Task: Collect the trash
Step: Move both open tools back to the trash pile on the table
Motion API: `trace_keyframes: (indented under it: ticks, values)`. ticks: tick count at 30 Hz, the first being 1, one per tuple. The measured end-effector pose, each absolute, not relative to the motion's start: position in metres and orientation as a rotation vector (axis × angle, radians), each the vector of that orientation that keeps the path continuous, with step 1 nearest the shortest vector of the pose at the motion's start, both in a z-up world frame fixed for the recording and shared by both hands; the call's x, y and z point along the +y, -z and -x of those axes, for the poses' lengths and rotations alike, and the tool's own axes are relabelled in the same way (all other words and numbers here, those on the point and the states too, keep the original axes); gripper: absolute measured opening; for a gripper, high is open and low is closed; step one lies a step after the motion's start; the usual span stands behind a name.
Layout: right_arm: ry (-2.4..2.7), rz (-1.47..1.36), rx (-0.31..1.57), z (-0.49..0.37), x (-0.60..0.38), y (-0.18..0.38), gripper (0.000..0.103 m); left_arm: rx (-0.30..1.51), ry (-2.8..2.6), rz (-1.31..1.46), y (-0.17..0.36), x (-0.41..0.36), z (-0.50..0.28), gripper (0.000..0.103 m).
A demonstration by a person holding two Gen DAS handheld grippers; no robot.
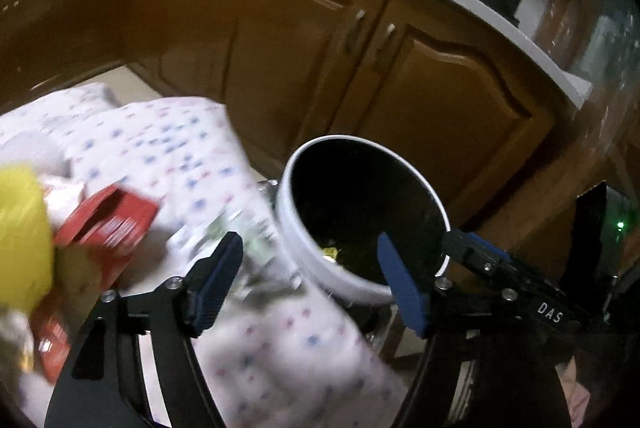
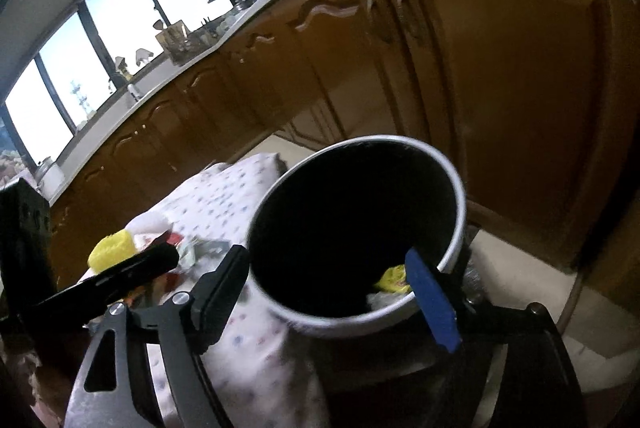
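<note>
Brown kitchen cabinets [image 1: 432,96] back a white bin [image 2: 452,228] already holding wrappers, both grippers [image 1: 312,280] [image 2: 332,292] wide and empty, litter [image 1: 108,224] remaining on the tablecloth's [image 1: 192,156] edge.

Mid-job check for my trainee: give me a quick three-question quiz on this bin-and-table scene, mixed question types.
1. True or false: the left gripper holds a piece of trash.
2. Where is the yellow wrapper? A) on the tablecloth B) inside the white bin C) on the countertop
3. Fill in: the red box lies on the dotted ____.

Key: 1 false, its fingers stand open and empty; 2 B; 3 tablecloth.
</note>
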State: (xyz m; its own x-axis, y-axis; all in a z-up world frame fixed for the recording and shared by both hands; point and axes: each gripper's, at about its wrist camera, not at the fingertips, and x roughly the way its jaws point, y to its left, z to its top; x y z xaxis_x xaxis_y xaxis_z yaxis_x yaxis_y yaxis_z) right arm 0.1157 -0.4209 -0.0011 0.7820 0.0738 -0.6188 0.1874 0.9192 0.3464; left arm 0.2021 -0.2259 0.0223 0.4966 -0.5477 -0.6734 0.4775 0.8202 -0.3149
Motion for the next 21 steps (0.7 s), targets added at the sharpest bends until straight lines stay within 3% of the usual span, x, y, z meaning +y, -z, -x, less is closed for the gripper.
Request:
trace_keyframes:
  ticks: [21]
  values:
    - [-0.096, -0.295, 0.679, -0.128, -0.312, -0.002, 0.087, 0.734, 0.351, 0.211, -0.033, -0.085, -0.159, 0.08]
